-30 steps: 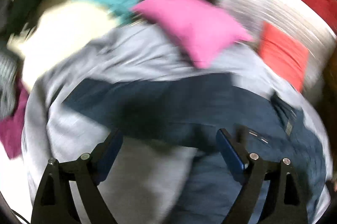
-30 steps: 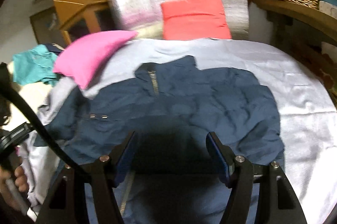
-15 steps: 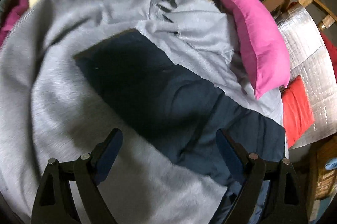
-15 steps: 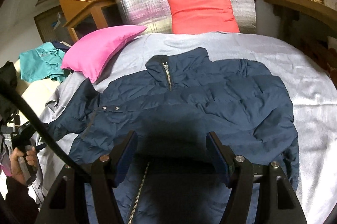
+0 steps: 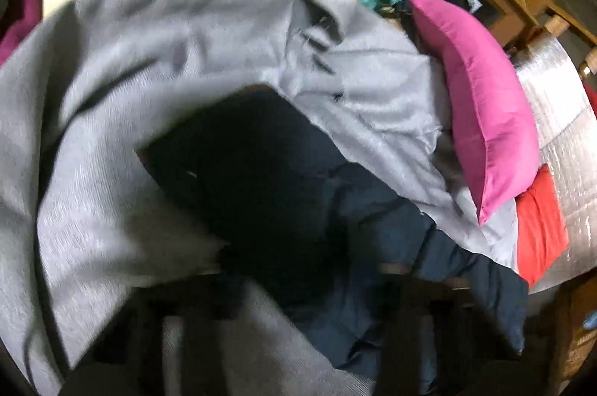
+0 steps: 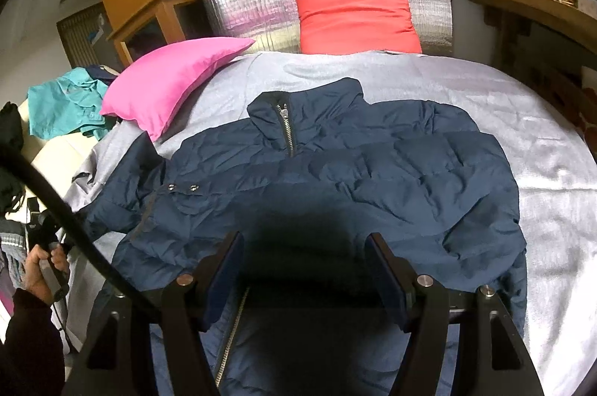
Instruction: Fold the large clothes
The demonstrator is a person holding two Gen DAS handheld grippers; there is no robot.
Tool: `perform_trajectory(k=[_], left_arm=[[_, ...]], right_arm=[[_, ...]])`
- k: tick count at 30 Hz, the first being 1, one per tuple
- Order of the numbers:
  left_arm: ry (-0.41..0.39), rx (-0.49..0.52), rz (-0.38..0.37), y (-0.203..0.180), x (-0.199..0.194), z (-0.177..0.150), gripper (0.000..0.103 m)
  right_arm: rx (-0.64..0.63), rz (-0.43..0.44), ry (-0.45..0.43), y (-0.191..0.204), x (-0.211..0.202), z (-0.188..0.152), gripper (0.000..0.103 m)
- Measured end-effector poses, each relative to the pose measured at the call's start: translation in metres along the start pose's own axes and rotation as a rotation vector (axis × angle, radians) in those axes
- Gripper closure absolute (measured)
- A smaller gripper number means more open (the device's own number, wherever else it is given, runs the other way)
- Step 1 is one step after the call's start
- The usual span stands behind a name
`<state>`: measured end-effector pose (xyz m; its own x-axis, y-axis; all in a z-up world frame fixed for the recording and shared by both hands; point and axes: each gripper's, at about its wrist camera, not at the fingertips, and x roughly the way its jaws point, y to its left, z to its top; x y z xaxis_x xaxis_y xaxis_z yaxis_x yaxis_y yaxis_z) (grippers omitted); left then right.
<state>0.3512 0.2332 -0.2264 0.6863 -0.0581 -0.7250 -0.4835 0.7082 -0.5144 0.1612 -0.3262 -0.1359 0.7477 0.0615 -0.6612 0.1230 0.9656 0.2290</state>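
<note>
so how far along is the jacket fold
Done: the navy jacket lies spread front-up on the grey sheet. In hand: nothing; the right gripper hovers open over the hem, and the left gripper is too blurred to judge. Left: every fold; one sleeve trails off toward the side.

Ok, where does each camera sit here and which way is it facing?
Left wrist: on the left hand-held gripper, blurred, looking down at the navy jacket's sleeve on the grey bedspread; only its dark fingers show.
Right wrist: on the right hand-held gripper, open over the jacket, facing the headboard; the person's left hand shows.
Shared: jacket, bedspread, pink pillow, red pillow.
</note>
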Motion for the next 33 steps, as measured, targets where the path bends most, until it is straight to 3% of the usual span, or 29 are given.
perform_trajectory(k=[6, 11, 15, 19, 28, 33], left_arm=[[-0.071, 0.104, -0.027, -0.027, -0.023, 0.001, 0.093], [-0.168, 0.243, -0.117, -0.077, -0.069, -0.011, 0.094], [-0.272, 0.405, -0.217, -0.134, -0.121, -0.043, 0.094], [-0.314, 0.548, -0.334, -0.185, -0.157, -0.087, 0.094], [-0.203, 0.819, -0.592, -0.275, -0.187, -0.200, 0.095], [-0.004, 0.988, -0.658, -0.310, -0.158, -0.266, 0.093]], right_arm=[[0.030, -0.005, -0.027, -0.009, -0.008, 0.003, 0.032], [0.077, -0.010, -0.047, -0.022, -0.015, 0.007, 0.032], [0.117, -0.031, -0.074, -0.034, -0.022, 0.009, 0.032], [0.193, -0.050, -0.088, -0.054, -0.028, 0.012, 0.032], [0.354, -0.075, -0.099, -0.111, -0.038, 0.014, 0.032], [0.427, -0.077, -0.103, -0.141, -0.043, 0.015, 0.032]])
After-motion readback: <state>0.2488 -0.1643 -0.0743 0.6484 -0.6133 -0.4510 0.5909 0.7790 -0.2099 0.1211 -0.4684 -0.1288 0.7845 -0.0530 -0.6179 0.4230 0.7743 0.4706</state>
